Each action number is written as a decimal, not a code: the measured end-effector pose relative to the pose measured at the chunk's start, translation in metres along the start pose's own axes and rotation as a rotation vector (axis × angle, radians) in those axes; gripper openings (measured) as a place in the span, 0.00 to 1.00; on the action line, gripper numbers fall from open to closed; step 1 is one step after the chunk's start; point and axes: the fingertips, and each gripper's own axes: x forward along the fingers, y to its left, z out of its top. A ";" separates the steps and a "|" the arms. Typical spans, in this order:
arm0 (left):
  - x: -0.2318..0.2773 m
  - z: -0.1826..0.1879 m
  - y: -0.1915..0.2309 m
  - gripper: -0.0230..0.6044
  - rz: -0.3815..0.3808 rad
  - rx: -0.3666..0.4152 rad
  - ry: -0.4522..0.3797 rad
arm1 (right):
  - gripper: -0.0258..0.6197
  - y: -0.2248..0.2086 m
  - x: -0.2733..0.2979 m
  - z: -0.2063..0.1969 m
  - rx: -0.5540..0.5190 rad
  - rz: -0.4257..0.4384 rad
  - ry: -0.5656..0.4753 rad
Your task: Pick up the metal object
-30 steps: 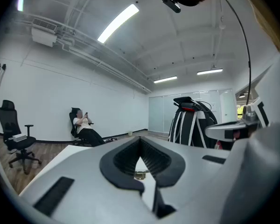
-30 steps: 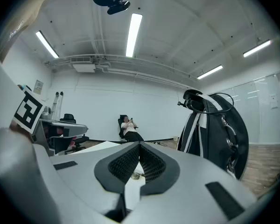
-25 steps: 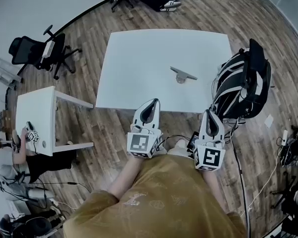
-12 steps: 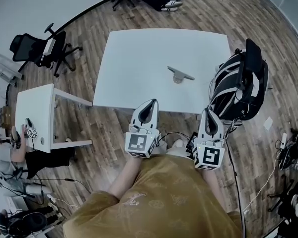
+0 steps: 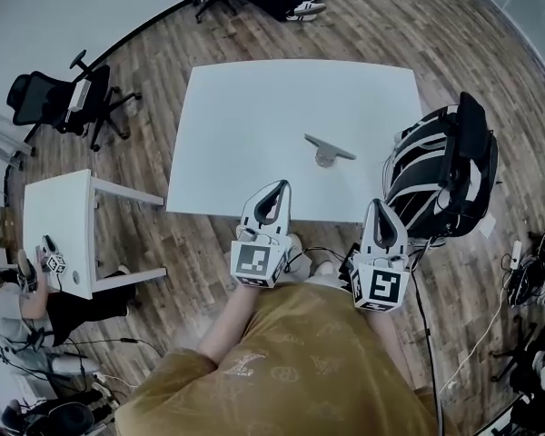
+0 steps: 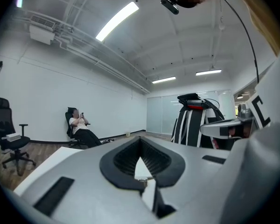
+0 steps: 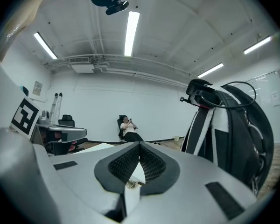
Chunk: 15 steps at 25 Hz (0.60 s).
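Note:
The metal object, a flat bar on a round base, lies on the right half of the white table. Both grippers are held side by side at the table's near edge, short of the object, both empty. My left gripper is shut, its tips just over the edge. My right gripper is shut too, below the table's near right corner. In the left gripper view the left gripper frames a small part of the metal object between its pads. The right gripper does likewise with the metal object.
A black and white backpack sits on a chair close to the table's right side. A small white table and an office chair stand at the left. A seated person is at the room's far end. Cables lie on the floor at right.
Both grippers have come forward together toward the table. Its near edge now lies under the left gripper's tips. Both jaws stay shut.

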 end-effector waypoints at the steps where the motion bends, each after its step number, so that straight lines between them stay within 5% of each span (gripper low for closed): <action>1: 0.005 0.002 0.004 0.04 -0.010 -0.012 -0.010 | 0.05 -0.001 0.005 0.000 0.000 -0.009 0.000; 8: 0.027 0.000 0.020 0.05 -0.101 -0.027 -0.022 | 0.05 0.008 0.035 0.000 0.006 -0.041 0.013; 15: 0.045 -0.010 0.038 0.05 -0.082 0.004 0.026 | 0.05 0.008 0.044 -0.010 0.025 -0.089 0.041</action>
